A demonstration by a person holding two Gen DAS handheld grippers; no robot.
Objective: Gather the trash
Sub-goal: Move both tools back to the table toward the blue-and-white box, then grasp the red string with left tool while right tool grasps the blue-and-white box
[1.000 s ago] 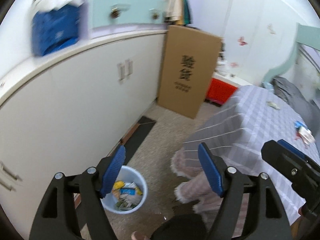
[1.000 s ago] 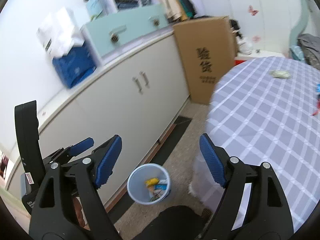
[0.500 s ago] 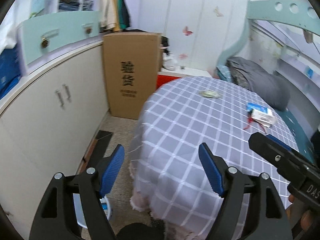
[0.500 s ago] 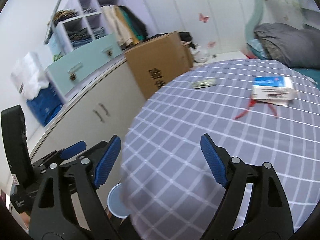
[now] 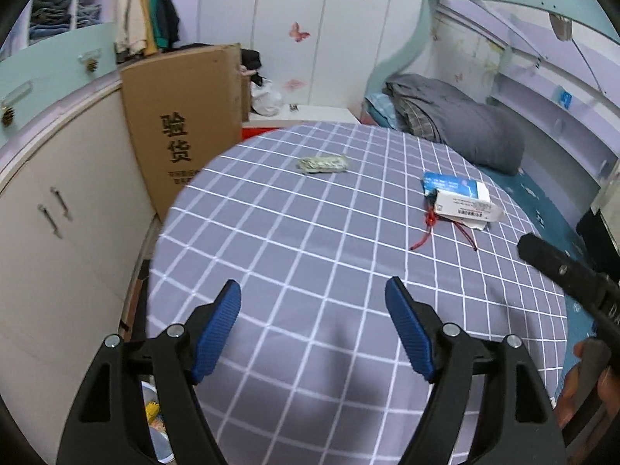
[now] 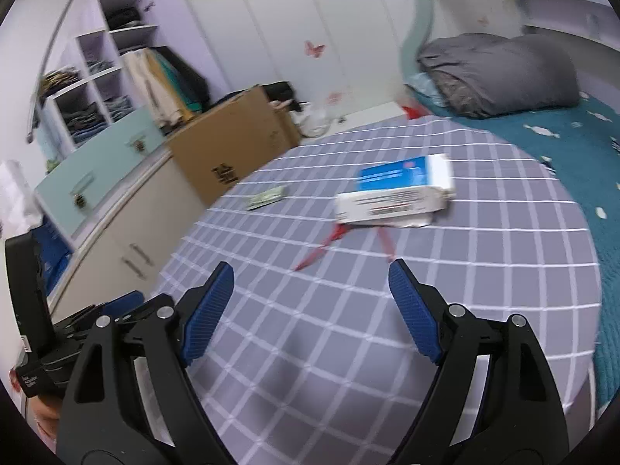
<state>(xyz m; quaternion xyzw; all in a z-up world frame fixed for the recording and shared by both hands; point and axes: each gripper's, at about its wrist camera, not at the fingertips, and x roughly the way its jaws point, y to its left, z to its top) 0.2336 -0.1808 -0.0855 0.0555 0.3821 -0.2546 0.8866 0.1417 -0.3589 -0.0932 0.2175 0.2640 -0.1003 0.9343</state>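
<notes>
- Left claw (image 5: 313, 325): jaws spread wide, nothing between the blue pads, held over the near edge of the worktop (image 5: 271, 232), which wears a grey checked cloth.
- Right claw (image 6: 311, 308): likewise spread and empty, above the same cloth; its view is motion-blurred.
- Blue-and-white box (image 5: 461, 197): lies flat on the cloth at about 1 o'clock from the left claw, well apart from it; a torn white wrapper sticks out beneath, touching it.
- Red string (image 5: 426, 228): trails from under the box toward the near edge — two loose ends visible.
- Crumpled greenish wrapper (image 5: 322, 163): on the far part of the cloth, near 12 o'clock in the left view.
- Bin (image 5: 155, 418): partly visible on the floor at 7 o'clock, behind the left claw's arm, with yellow scrap inside.
- Cardboard carton (image 5: 186, 128): upright at 10 o'clock, against the white cabinets.
</notes>
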